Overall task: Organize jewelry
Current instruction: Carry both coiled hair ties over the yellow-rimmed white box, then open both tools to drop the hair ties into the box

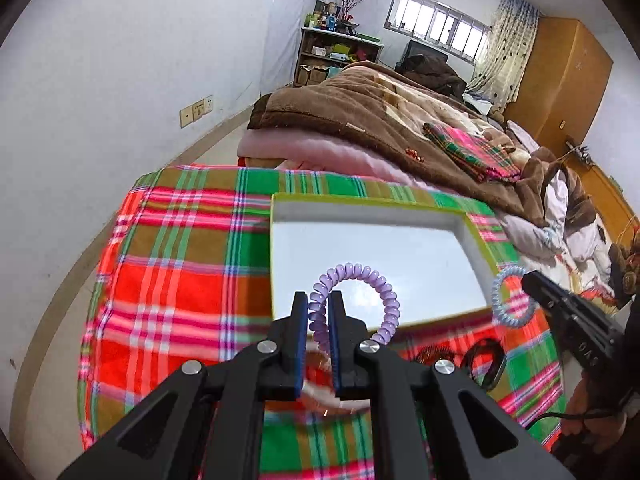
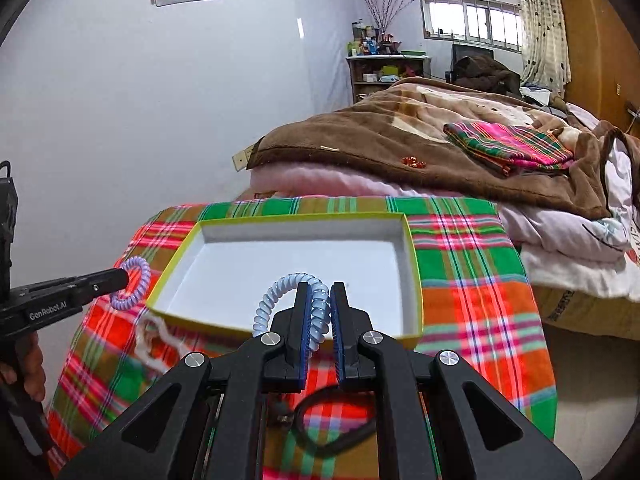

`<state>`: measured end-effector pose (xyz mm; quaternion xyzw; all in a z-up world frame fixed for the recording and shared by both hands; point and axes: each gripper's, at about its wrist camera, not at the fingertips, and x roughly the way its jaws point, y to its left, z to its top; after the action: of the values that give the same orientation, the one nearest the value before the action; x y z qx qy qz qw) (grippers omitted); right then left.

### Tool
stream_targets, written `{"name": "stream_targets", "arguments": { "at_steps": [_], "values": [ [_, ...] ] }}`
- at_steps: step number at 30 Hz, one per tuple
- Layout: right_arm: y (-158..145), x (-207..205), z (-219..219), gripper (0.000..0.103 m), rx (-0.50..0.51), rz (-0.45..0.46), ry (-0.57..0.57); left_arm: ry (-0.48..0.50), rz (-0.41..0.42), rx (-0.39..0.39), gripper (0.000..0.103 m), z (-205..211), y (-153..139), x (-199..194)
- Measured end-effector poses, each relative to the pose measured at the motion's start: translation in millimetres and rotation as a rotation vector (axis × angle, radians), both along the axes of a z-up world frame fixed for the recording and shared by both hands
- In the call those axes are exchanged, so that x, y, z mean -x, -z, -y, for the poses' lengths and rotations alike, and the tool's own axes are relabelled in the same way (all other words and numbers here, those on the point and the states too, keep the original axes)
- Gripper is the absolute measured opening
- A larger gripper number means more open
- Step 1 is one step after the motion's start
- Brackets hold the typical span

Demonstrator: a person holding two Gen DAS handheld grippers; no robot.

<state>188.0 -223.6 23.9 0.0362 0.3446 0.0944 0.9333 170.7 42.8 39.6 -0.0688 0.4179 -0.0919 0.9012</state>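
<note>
Left wrist | left gripper (image 1: 319, 314) clenched on purple coil (image 1: 356, 300) | right gripper (image 2: 319, 304) grasping blue coil (image 2: 290, 304) | advice: carry both over tray (image 2: 414, 264), release low inside.

The left black two-finger gripper (image 1: 319, 312) is pointing forward and downward, its blue-padded jaws pinching a purple coiled spiral hair tie (image 1: 360, 300) that is looping out to the right of the fingers. The right black two-finger gripper (image 2: 319, 304) is angling down likewise, its jaws clamping a pale blue coiled spiral hair tie (image 2: 288, 300) that is arching out to the left. A hand (image 2: 30, 364) is gripping the left gripper's handle.
</note>
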Motion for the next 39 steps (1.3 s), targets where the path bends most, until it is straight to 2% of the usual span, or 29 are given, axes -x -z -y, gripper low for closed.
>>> {"name": "stream_targets", "arguments": {
  "at_steps": [8, 16, 26, 39],
  "values": [
    [14.4, -56.8, 7.3, 0.01, 0.009, -0.056, 0.014, -0.001, -0.003, 0.014, 0.01, 7.1, 5.8, -41.8],
    [38.8, -100.2, 10.0, 0.01, 0.032, -0.119, 0.024, 0.002, -0.078, 0.026, 0.01, 14.7, 30.7, -84.1],
    [53.0, -127.2, 10.2, 0.01, 0.062, -0.163, 0.03, 0.001, -0.146, 0.004, 0.01, 19.8, 56.2, -111.1],
    [65.4, -135.8, 5.5, 0.01, 0.117, -0.197, 0.023, 0.0, -0.186, -0.019, 0.011, 21.5, 68.4, -115.3]
  ]
}}
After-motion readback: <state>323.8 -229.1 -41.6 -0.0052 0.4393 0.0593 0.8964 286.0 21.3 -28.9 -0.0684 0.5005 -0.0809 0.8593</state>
